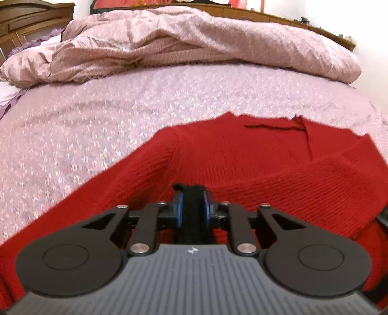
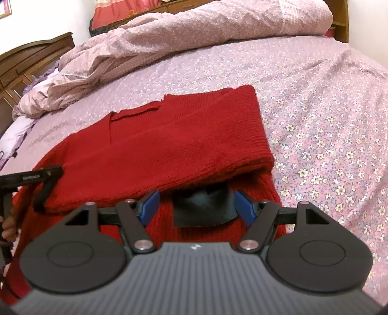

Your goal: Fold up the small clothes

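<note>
Sweater [image 2: 169, 145]: long axis runs away from you; left tongs [image 1: 192, 208] clamped on black cuff [image 1: 192, 218], right tongs [image 2: 197, 206] apart astride dark patch [image 2: 203, 206].

A bed [image 2: 327, 101] in a lilac floral sheet is filling the room; a crumpled pink duvet [image 1: 194, 46] is lying along its far side. Dark wooden cabinets [image 1: 21, 26] are standing left, against white walls [image 2: 43, 19].
</note>
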Demonstrator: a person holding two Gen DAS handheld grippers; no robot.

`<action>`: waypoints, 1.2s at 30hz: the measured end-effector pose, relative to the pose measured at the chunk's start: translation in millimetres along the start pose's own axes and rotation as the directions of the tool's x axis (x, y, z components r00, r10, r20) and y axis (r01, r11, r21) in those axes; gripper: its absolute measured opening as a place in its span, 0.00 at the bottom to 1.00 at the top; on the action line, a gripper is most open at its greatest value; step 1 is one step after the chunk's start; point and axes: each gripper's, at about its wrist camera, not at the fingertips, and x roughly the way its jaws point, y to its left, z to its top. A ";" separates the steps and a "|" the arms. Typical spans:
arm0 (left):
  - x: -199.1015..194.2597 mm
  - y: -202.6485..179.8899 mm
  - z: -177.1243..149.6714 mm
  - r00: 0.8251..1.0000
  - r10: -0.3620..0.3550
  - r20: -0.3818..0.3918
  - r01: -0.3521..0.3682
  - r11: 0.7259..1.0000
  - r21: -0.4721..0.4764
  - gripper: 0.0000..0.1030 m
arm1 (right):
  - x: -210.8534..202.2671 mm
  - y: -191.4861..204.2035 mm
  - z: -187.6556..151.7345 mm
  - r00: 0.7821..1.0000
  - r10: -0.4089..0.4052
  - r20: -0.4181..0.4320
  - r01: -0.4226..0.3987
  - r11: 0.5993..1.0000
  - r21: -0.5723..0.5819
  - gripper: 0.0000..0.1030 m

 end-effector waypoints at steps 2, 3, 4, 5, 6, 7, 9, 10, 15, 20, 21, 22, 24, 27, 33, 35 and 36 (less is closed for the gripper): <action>-10.3 0.1 8.7 0.999 -0.012 0.039 0.012 1.000 0.003 0.16 | -2.6 -0.7 1.3 1.000 -0.001 0.017 0.001 1.000 0.000 0.68; -16.2 -0.8 14.8 0.998 -0.016 0.068 0.015 1.000 0.013 0.16 | -3.5 -0.5 2.3 1.000 -0.002 0.025 0.002 1.000 0.000 0.68; -21.2 -1.7 20.6 0.995 -0.018 0.093 0.016 1.000 0.022 0.16 | -4.8 -0.6 3.6 0.999 -0.003 0.034 0.003 1.000 -0.001 0.68; -25.2 -2.5 27.0 0.993 -0.019 0.115 0.015 0.999 0.030 0.16 | -5.4 -0.9 5.0 0.999 -0.003 0.042 0.003 1.000 -0.002 0.68; -28.7 -3.4 35.2 0.990 -0.020 0.139 0.014 0.999 0.040 0.16 | -6.1 -1.1 6.7 0.999 -0.003 0.050 0.003 1.000 -0.003 0.68; -30.3 -4.1 43.4 0.988 -0.022 0.156 0.014 0.999 0.049 0.16 | -5.9 -0.8 8.6 0.998 -0.004 0.056 0.004 1.000 -0.003 0.68; -28.8 -5.6 57.7 0.983 -0.009 0.182 -0.002 0.998 0.063 0.16 | -4.8 -1.0 12.9 0.998 -0.005 0.068 0.006 1.000 -0.003 0.68; -25.0 -4.9 64.7 0.981 0.004 0.192 -0.017 0.998 0.066 0.16 | -4.1 -0.9 14.8 0.997 -0.006 0.074 0.007 1.000 -0.003 0.68; 17.2 6.5 79.8 0.992 0.036 0.124 -0.043 0.998 0.052 0.16 | 4.0 3.7 23.8 0.993 -0.007 0.116 0.010 1.000 -0.027 0.68; 57.3 11.5 66.5 0.995 0.082 0.051 -0.086 0.992 0.096 0.17 | 18.7 6.7 30.5 0.990 -0.027 0.139 0.034 0.998 -0.052 0.68; 62.7 11.5 64.2 0.995 0.095 0.041 -0.099 0.989 0.111 0.17 | 23.0 6.0 31.7 0.989 -0.031 0.143 0.040 0.997 -0.060 0.68; 66.1 12.4 61.2 0.994 0.101 0.033 -0.104 0.988 0.117 0.17 | 28.2 4.9 32.9 0.989 -0.041 0.139 0.051 0.996 -0.067 0.67; 73.8 14.4 57.5 0.993 0.112 0.021 -0.114 0.986 0.119 0.18 | 38.1 2.3 33.2 0.990 -0.069 0.120 0.078 0.994 -0.074 0.67; 76.9 13.0 53.2 0.990 0.137 0.032 -0.140 0.980 0.139 0.26 | 49.0 -2.3 30.0 0.990 -0.070 0.121 0.082 0.992 -0.092 0.68; 63.6 14.2 52.9 0.978 0.200 0.051 -0.205 0.971 0.123 0.68 | 49.7 -5.7 30.0 0.990 -0.057 0.126 0.067 0.995 -0.072 0.69; 52.3 17.6 52.8 0.978 0.202 0.051 -0.206 0.972 0.113 0.70 | 47.3 -4.8 30.1 0.990 -0.059 0.128 0.068 0.995 -0.072 0.69; 45.9 19.9 52.3 0.978 0.202 0.049 -0.206 0.973 0.104 0.71 | 46.1 -3.9 30.4 0.990 -0.061 0.128 0.070 0.995 -0.071 0.69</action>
